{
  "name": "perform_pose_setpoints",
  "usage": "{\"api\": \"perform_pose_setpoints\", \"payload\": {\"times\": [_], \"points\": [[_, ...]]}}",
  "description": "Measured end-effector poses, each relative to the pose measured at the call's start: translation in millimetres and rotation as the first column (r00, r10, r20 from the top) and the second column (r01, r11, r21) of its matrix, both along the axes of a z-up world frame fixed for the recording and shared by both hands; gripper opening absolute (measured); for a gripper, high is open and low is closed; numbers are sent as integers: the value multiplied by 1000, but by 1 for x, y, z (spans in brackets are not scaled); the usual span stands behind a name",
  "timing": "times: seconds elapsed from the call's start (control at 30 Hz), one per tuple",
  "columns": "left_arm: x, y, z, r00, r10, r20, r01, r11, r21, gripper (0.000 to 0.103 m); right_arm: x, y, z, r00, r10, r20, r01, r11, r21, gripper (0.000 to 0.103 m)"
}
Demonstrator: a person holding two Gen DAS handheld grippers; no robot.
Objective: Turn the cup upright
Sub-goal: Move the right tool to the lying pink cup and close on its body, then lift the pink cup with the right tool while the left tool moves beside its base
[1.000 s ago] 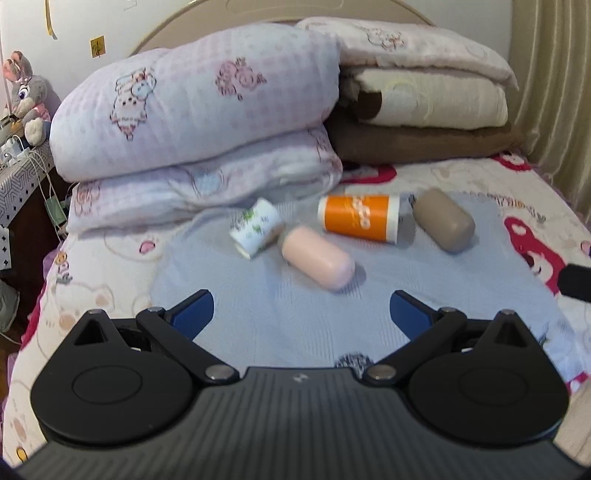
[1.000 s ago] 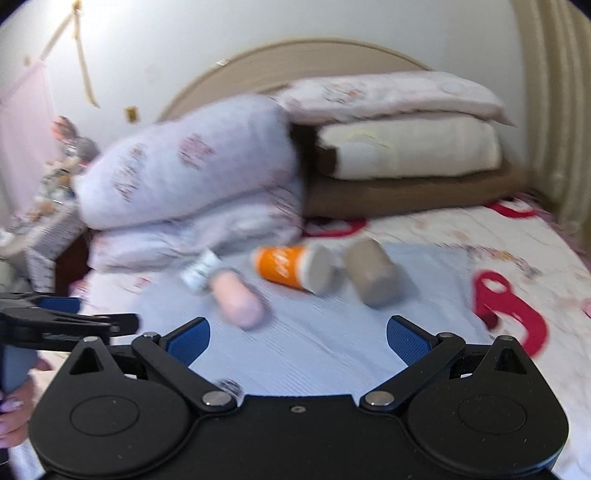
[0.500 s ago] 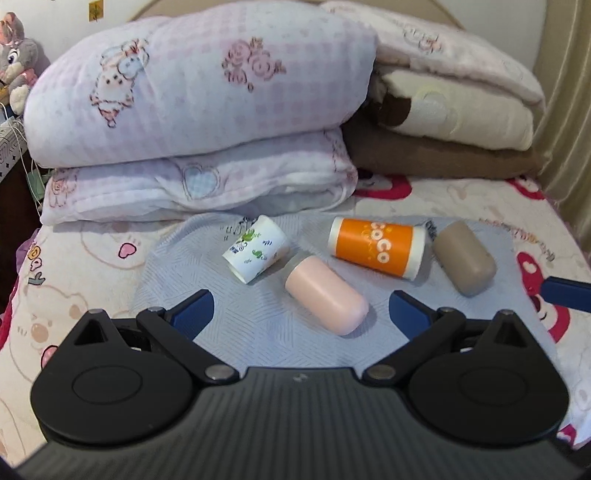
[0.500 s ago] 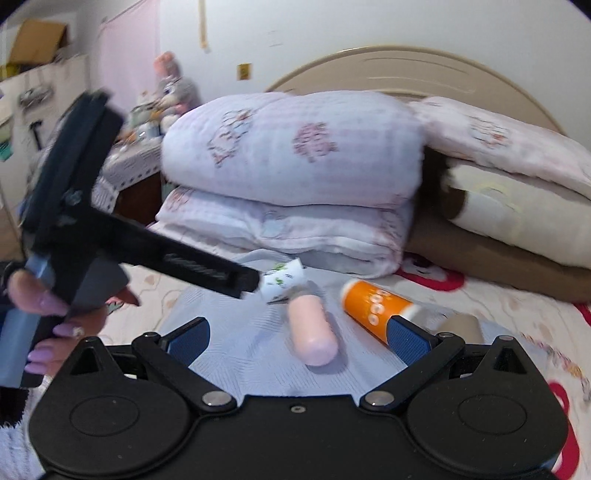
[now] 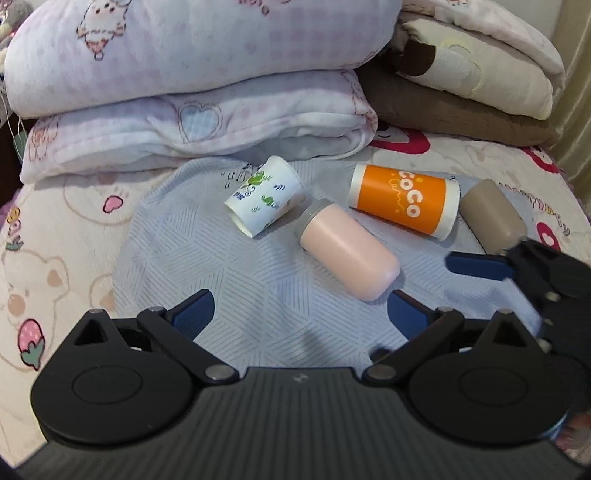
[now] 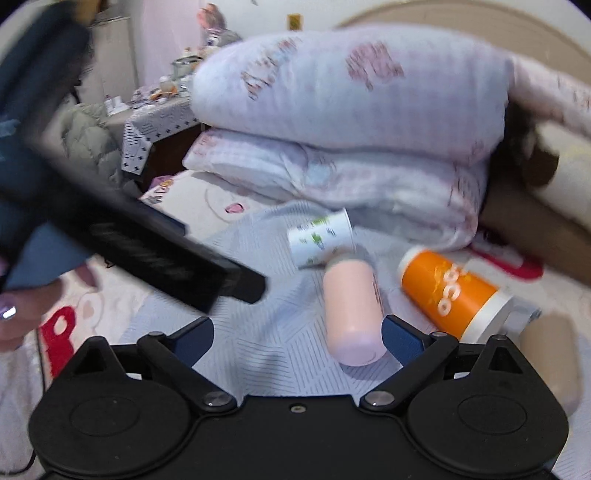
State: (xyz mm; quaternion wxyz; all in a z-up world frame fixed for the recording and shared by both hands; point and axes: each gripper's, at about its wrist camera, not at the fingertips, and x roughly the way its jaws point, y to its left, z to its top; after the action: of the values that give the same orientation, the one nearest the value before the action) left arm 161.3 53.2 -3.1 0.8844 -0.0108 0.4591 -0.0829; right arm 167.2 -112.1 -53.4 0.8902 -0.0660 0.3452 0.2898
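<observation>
Both grippers, left gripper (image 5: 301, 308) and right gripper (image 6: 297, 332), hang unclenched, jaws empty — pink cup (image 5: 347, 253) lies sideways on soft bed (image 5: 55, 258), so it'll probably roll or tip against the orange cup (image 5: 404, 205).

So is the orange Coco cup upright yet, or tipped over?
Tipped over. The orange Coco cup lies on its side on the blue-grey mat, between the pink cup and the taupe cup; neither gripper touches it.

We're in a bedroom: a bed (image 5: 66, 266) with a cartoon-print sheet, a pale blue mat (image 5: 236, 280) spread on it. Folded pink quilts (image 5: 207, 74) stack against the curved headboard (image 6: 480, 26), beside brown and cream blankets (image 5: 472, 85). A cluttered bedside stand (image 6: 159, 122) sits left, with a beige curtain (image 5: 576, 74) right.
</observation>
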Motion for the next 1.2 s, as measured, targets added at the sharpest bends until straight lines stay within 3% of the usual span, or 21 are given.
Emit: {"api": "perform_pose_setpoints", "payload": {"times": [0.37, 0.63, 0.9, 1.2], "points": [[28, 25, -30, 996, 50, -76, -59, 991, -123, 100, 72, 21, -62, 996, -81, -39, 77, 993, -90, 91], [37, 30, -36, 994, 79, -71, -87, 989, -122, 100, 93, 28, -90, 990, -124, -64, 116, 987, -110, 70], [38, 30, -36, 995, 65, -75, -74, 989, -126, 100, 77, 20, -78, 985, -170, -23, 167, 980, -105, 68], [19, 9, -29, 997, -15, -72, 4, 989, -150, 100, 44, -19, -55, 972, -232, -41, 223, 962, -155, 67]]}}
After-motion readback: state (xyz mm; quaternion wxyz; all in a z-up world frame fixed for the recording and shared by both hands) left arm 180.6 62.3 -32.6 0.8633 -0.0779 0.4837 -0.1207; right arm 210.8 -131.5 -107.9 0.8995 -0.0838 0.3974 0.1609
